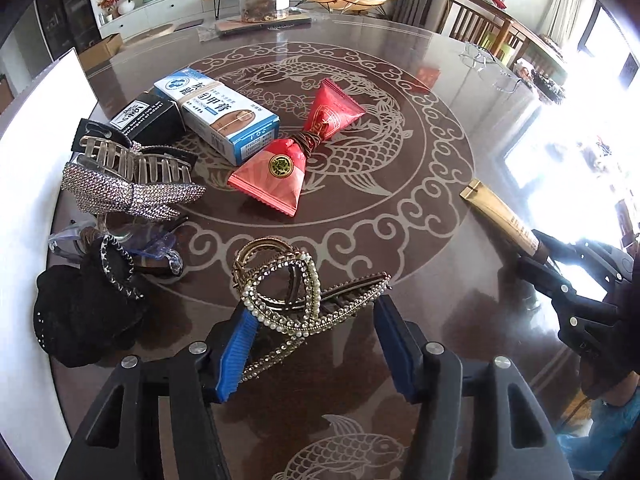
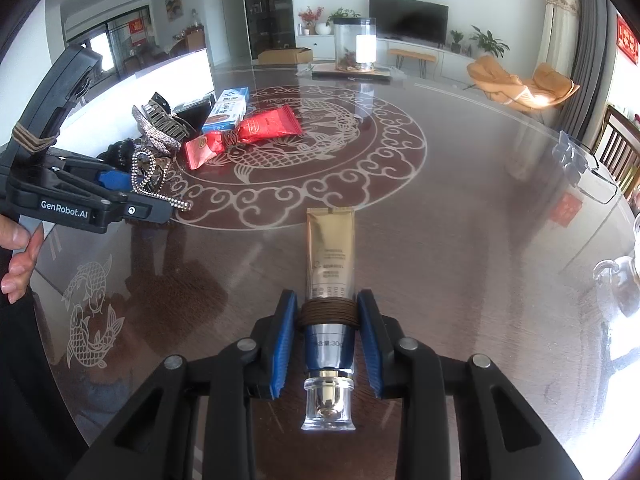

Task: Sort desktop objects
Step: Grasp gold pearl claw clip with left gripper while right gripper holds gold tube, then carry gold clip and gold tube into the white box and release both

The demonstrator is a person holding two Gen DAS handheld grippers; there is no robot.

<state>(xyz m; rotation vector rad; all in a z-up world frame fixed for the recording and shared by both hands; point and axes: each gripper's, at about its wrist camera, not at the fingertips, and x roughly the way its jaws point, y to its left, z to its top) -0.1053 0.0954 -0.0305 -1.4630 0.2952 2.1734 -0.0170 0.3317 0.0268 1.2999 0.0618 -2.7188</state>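
Gold tube (image 2: pixel 330 256) clamped in right tongs (image 2: pixel 327 344); pearl hair clip (image 1: pixel 292 296) between parted left tongs (image 1: pixel 316 344)

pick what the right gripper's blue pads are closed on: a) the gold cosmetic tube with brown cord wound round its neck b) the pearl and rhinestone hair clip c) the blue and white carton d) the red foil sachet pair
a: in the right wrist view the right gripper has its blue pads pressed on both sides of the gold cosmetic tube with brown cord wound round its neck, which lies on the glossy brown table.
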